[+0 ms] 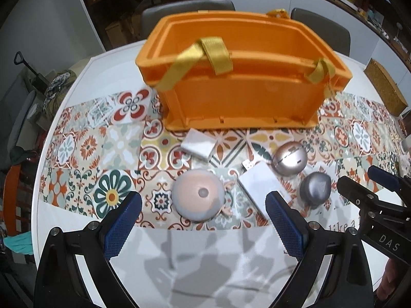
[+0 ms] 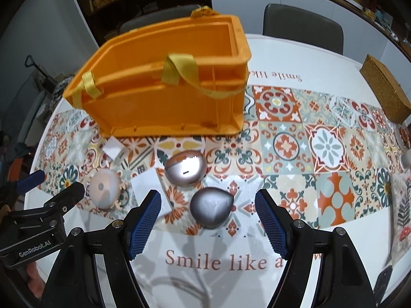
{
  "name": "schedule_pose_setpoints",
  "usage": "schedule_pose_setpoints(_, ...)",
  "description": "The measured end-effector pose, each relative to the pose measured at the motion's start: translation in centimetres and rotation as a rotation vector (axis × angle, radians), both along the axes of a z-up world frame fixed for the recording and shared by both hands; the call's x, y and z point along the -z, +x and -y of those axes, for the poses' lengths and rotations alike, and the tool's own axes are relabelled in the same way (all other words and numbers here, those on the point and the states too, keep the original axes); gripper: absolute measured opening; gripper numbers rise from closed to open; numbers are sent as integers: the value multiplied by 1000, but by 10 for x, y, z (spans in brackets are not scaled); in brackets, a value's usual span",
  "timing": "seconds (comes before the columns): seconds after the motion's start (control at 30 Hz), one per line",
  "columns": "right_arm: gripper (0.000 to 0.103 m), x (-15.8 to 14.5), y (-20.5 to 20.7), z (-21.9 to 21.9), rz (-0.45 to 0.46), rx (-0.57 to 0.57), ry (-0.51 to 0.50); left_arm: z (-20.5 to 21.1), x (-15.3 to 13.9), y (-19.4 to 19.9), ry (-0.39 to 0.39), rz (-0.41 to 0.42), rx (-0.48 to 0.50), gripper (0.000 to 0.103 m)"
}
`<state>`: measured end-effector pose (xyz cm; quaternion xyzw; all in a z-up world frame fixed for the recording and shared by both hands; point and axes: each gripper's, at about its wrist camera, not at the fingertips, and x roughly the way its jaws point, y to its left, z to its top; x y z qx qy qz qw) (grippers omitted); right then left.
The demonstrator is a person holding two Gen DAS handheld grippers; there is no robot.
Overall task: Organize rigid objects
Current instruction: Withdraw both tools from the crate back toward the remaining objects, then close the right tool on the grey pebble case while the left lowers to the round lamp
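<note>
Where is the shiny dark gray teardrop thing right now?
In the right wrist view, the dark gray teardrop lies on the patterned tablecloth between the open right gripper fingers, just in front of the copper egg.

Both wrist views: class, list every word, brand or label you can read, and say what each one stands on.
"Smile like a", cut off by a finger: printed on the white tablecloth near the right gripper.
"Smile lik", upside down: same cloth, beyond the orange crate.
"GenRobot.AI": on the left gripper.
"DAS": on the right gripper, left wrist view.
Yellow tag on the crate: marks too blurred to read.
</note>
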<state>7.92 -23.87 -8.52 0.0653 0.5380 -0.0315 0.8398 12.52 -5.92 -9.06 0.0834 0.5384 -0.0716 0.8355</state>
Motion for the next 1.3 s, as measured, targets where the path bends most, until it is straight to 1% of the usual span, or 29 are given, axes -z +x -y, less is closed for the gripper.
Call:
schedule_pose_setpoints(0.3,76,29,1,0,-68,-7,4,3,25,-2,35,-55,-8,98)
schedule_pose_setpoints(0.5,76,46,6,4,-112,-8,4,10,36,0,89,-56,2,98)
schedule_pose_setpoints(0.6,76,54,7,5,-128,-8,2,14,41,1,102,-62,4,98)
schedule_pose_setpoints(0.97,75,82,21,7,-184,-9,0,19,61,7,115,-113,-1,98)
schedule_pose_setpoints(1.3,75,97,32,2,-189,-18,-14,18,65,10,117,-128,-6,98)
